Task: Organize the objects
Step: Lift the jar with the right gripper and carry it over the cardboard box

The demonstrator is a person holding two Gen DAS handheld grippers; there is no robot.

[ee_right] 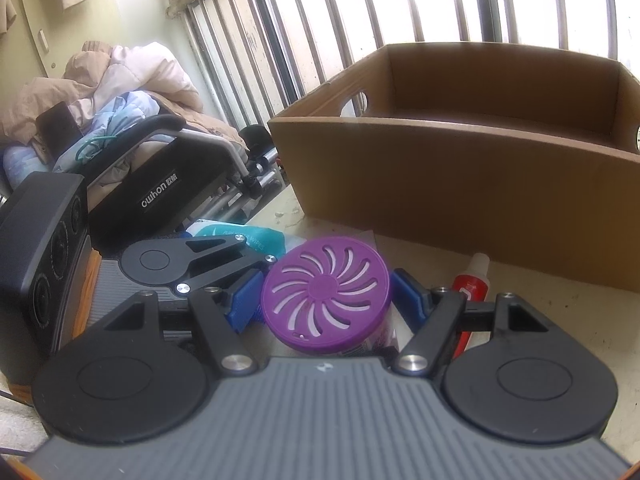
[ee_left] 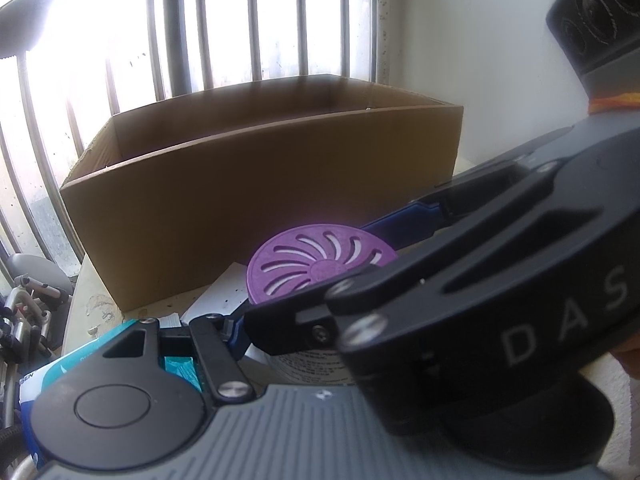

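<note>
Purple-lidded canister between my right claw pads, seemingly gripped — left claw crowding, grip unclear; could knock it before the far cardboard box.

Daylight pours in through the barred window behind the cardboard box. In the left wrist view the upper left of the frame is blown out to white glare, and the box's near wall sits backlit and dim. The right wrist view is more evenly lit, with glare only along the top right. Both views bend straight bars near the edges. Gripper parts at the bottom look soft and blurred.
</note>
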